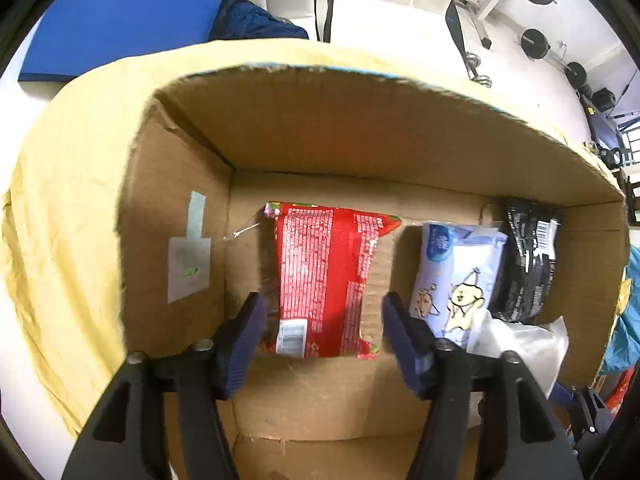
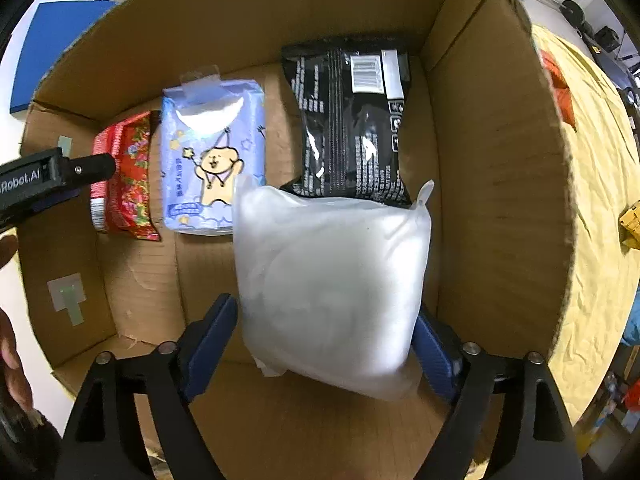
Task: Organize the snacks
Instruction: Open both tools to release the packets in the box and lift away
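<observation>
Right gripper (image 2: 326, 344) pinches the white packet (image 2: 332, 288) over the cardboard box (image 2: 496, 184) — left gripper (image 1: 324, 320) spread, straddling the red packet (image 1: 324, 276)

Inside the cardboard box (image 2: 500, 168) I count four packets: one red packet (image 2: 122, 176) at its left end, one pale blue packet (image 2: 212, 160) beside that, one black packet (image 2: 352, 120) toward its right wall, and one white translucent packet (image 2: 332, 288) nearest its front.

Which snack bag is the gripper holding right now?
The white cloudy bag, pinched between the right gripper fingers above the cardboard box. The red, blue cartoon and black packets all lie untouched on its floor.
</observation>
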